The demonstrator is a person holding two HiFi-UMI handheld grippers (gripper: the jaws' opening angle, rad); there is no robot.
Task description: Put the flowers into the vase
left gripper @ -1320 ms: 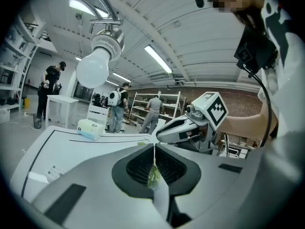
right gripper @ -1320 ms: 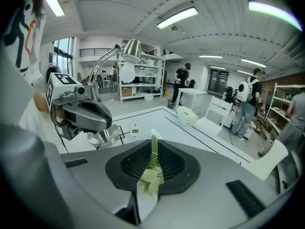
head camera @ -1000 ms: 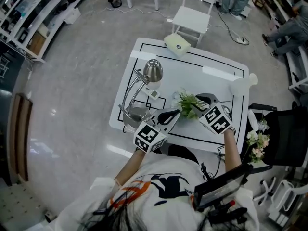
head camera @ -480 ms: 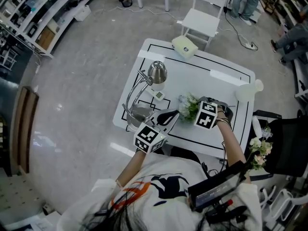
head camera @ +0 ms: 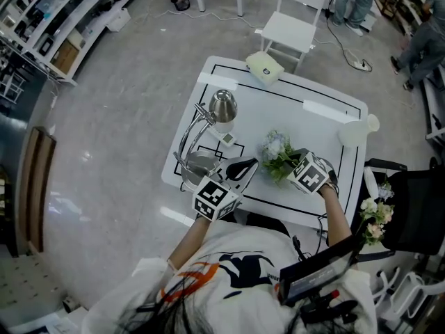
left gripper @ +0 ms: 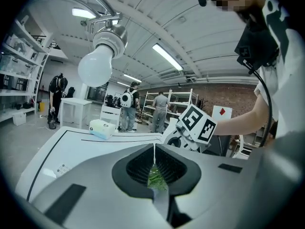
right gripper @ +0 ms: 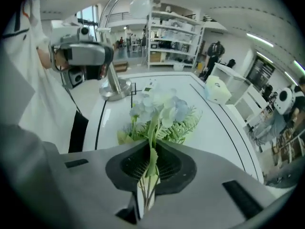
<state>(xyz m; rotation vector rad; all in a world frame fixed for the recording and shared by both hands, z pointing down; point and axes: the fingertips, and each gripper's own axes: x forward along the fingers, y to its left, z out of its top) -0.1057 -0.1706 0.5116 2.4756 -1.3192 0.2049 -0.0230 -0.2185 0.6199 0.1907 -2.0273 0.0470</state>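
Right gripper view first: what is the right tool [right gripper: 152, 149] doing?

— Its jaws have just been closing, and they now pinch the green stems of the flowers [right gripper: 159, 109]. Pale blue blooms and fern leaves stick out past the tips, over the worktop [right gripper: 209, 128].

And from the head view, where does that bunch sit?

— Near the middle of the worktop [head camera: 306, 127], a little toward the person, with the right tool [head camera: 295, 164] on its near right side. I cannot tell whether the blooms [head camera: 278, 155] touch the surface.

The left tool?

— Pressed together with nothing gripped. In the left gripper view the left tool [left gripper: 154, 149] shows only a slit, with a bit of green beyond it. From above, the left tool [head camera: 249, 165] points at the flowers from their left, just beside them.

The vase?

— A white vase [head camera: 356, 132] sits by the far right corner, well apart from the bunch.

Anything else up there?

— A desk lamp [head camera: 221, 106] on the left side and a white box [head camera: 265, 67] at the far edge.
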